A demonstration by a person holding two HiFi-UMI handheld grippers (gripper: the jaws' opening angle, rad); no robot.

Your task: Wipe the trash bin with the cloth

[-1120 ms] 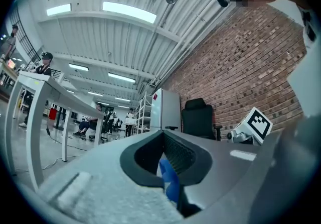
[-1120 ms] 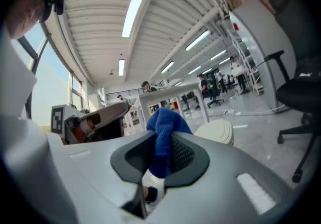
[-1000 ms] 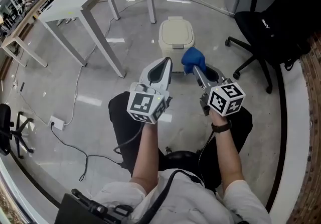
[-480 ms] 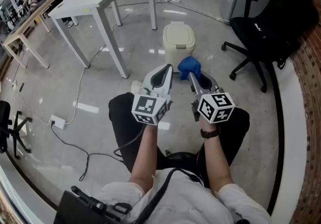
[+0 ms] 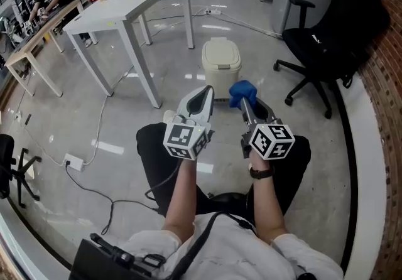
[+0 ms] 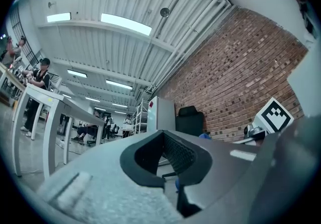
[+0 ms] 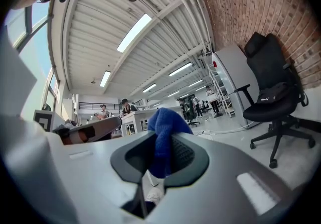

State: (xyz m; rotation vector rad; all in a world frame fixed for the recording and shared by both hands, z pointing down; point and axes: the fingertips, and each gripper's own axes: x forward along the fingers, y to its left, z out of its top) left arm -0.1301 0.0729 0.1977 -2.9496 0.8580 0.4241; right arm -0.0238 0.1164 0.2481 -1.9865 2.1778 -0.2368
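Holding a blue cloth (image 5: pixel 242 91) near the trash bin (image 5: pixel 221 60).
The right gripper (image 5: pixel 245 106) is pinching the cloth just short of the bin; the left gripper (image 5: pixel 202 95), jaws together and empty, is hovering nearby.

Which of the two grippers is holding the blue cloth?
The right gripper: its jaws pinch the blue cloth; the left gripper holds nothing.

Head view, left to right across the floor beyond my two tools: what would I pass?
white table → trash bin → black office chair
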